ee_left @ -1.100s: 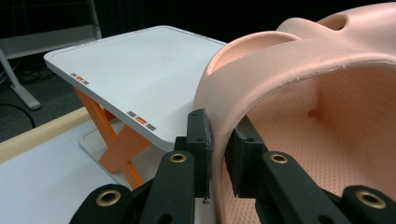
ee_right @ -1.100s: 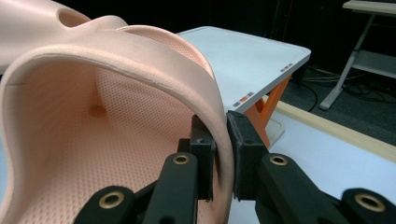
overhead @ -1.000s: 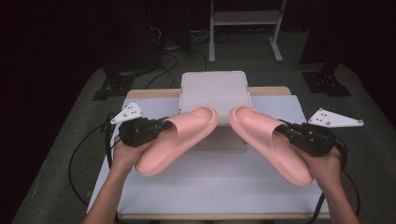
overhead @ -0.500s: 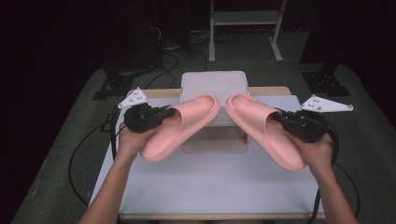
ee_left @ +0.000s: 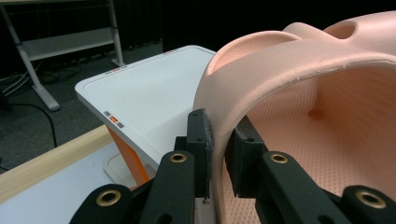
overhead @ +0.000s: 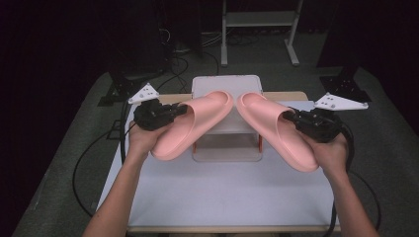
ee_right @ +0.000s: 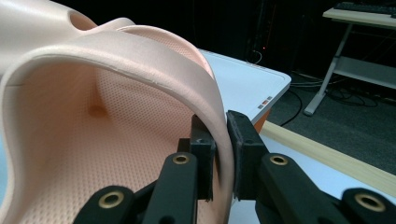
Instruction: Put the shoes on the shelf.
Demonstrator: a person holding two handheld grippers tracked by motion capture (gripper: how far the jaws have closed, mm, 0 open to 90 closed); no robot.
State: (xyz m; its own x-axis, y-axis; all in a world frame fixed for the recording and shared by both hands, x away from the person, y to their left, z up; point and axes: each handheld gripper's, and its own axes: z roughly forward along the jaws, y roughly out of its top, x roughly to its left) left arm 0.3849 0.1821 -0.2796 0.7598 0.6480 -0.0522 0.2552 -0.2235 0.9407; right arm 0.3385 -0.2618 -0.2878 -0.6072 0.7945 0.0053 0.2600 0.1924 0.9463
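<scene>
Two pink foam slippers hang in the air above the table. The left slipper (overhead: 190, 123) is held by my left gripper (overhead: 179, 111), whose pads are clamped on the strap's edge (ee_left: 217, 140). The right slipper (overhead: 274, 127) is held the same way by my right gripper (overhead: 290, 116), its jaws pinching the strap's edge (ee_right: 220, 144). Both slippers' toes point toward the far middle, over a white two-level stand (overhead: 217, 85) with orange legs. In the left gripper view the stand's top (ee_left: 149, 95) lies just beyond the slipper (ee_left: 299, 93).
The stand sits at the far middle of the pale table top (overhead: 222, 192), which has a wooden far edge (ee_right: 327, 156). Cables run down the floor on the left. A metal frame (overhead: 259, 19) stands on the floor behind the table.
Both hands have lifted the slippers and carried them away from the person, toward the stand, and the toes have drawn closer together over it. The grips have not changed.
</scene>
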